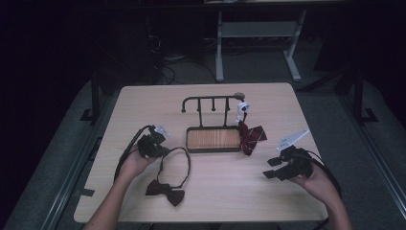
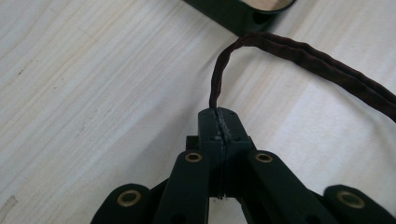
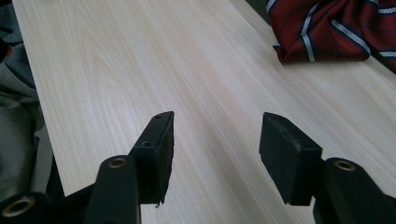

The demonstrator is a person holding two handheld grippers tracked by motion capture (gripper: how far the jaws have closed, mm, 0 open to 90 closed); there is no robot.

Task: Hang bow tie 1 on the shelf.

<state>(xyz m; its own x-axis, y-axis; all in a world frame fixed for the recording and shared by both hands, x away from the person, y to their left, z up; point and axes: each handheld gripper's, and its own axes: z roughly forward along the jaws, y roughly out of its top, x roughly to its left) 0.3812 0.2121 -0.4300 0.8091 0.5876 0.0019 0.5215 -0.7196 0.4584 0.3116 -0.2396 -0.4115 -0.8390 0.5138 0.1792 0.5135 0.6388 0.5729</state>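
1. High view: a pale wooden surface (image 1: 210, 201) carries a dark rack (image 1: 213, 125) near its middle, a row of pegs rising from a wooden-floored base.

2. A dark red bow tie (image 1: 165, 190) lies at about 7 o'clock from the rack, its thin neck strap (image 1: 184, 160) looping up toward the rack's base.

3. The left gripper (image 1: 160, 147) sits at 9 o'clock from the rack, at the strap's upper left bend. In the left gripper view its jaws are pressed together on the strap (image 2: 219, 88), which leaves the tips and curves away toward 3 o'clock.

4. Pinching the strap rather than the bow looks deliberate: the loop is the part that can go over a peg, and the bow would then hang below it.

5. A second, striped red bow tie (image 1: 251, 135) already hangs from the rack's right end, under a white clip (image 1: 242, 111), and spills onto the surface. That suggests the work is hanging ties on the rack, with one done and one just picked.

6. The right gripper (image 1: 274, 168) rests at 4 o'clock from the rack, well apart from the plain tie. The right gripper view shows its jaws wide with bare surface between them and the striped cloth (image 3: 331, 30) ahead at 1 o'clock.

7. It seems parked there, ready to spread the loop.
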